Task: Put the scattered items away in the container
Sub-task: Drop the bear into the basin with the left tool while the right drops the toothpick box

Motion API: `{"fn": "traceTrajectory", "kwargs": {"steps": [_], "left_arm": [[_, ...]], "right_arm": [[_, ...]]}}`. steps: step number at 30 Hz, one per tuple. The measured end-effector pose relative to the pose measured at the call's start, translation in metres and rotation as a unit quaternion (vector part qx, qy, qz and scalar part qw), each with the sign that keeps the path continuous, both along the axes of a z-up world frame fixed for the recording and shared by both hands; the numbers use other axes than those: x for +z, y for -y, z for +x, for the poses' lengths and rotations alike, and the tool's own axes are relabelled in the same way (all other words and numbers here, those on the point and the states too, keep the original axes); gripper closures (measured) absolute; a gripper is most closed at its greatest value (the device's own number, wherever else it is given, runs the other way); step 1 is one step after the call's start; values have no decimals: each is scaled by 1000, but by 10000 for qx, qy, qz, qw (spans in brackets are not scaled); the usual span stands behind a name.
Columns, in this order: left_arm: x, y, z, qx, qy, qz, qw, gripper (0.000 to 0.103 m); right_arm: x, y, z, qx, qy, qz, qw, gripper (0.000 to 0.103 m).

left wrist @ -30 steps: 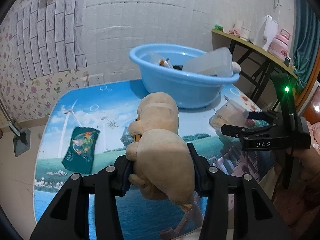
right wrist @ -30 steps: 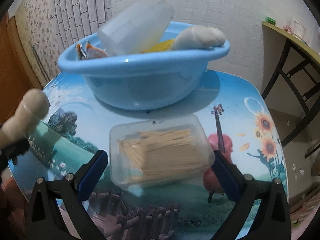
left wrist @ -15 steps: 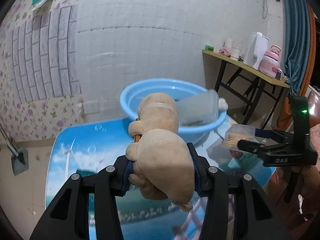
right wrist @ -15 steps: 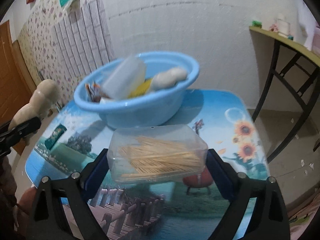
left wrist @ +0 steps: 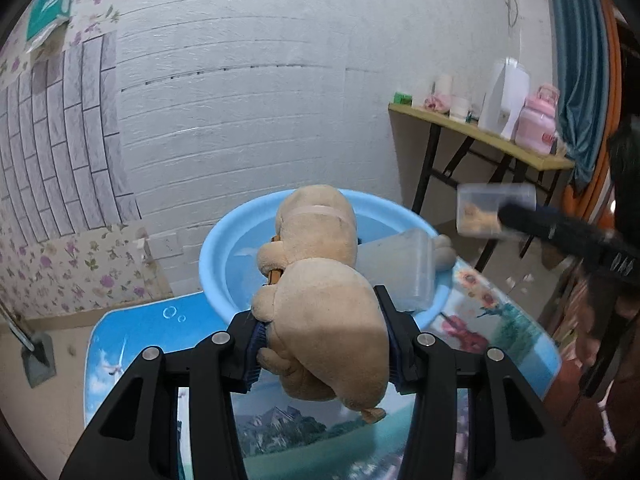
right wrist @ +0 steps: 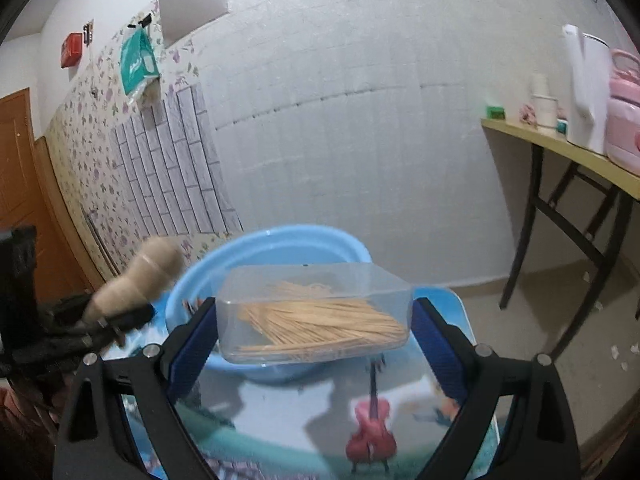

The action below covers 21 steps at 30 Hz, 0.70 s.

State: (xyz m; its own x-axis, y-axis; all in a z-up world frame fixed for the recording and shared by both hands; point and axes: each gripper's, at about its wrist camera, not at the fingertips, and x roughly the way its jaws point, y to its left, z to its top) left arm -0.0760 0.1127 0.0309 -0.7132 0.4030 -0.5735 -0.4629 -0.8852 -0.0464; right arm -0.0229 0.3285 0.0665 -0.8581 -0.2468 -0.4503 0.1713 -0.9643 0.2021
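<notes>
My left gripper is shut on a tan plush toy and holds it in the air just in front of the blue basin. A clear tub and a pale item lie in the basin. In the right wrist view my right gripper is shut on a clear box of toothpicks, its blue pads pressing on both ends. It holds the box above the table, in front of the basin. The plush toy shows at the left there. The toothpick box hangs to the basin's right.
The basin stands at the far side of a picture-printed table near a white wall. A side table with a kettle, cups and a pink pot stands to the right. A dustpan rests on the floor at left.
Both grippers have risen with their loads. The toothpick box has left the table and hangs in the air. The plush toy has moved closer to the basin.
</notes>
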Motion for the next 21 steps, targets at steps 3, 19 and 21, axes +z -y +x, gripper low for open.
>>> {"fn": "traceTrajectory", "kwargs": {"steps": [3, 19, 21], "left_arm": [[-6, -6, -10, -43, 128, 10, 9999, 56], [-18, -17, -36, 47, 59, -277, 9996, 16], [-17, -14, -32, 107, 14, -321, 9994, 16]], "right_arm": [[6, 8, -14, 198, -138, -44, 9997, 8], [-11, 58, -85, 1021, 269, 357, 9938, 8], [-14, 58, -84, 1033, 319, 309, 9937, 8]]}}
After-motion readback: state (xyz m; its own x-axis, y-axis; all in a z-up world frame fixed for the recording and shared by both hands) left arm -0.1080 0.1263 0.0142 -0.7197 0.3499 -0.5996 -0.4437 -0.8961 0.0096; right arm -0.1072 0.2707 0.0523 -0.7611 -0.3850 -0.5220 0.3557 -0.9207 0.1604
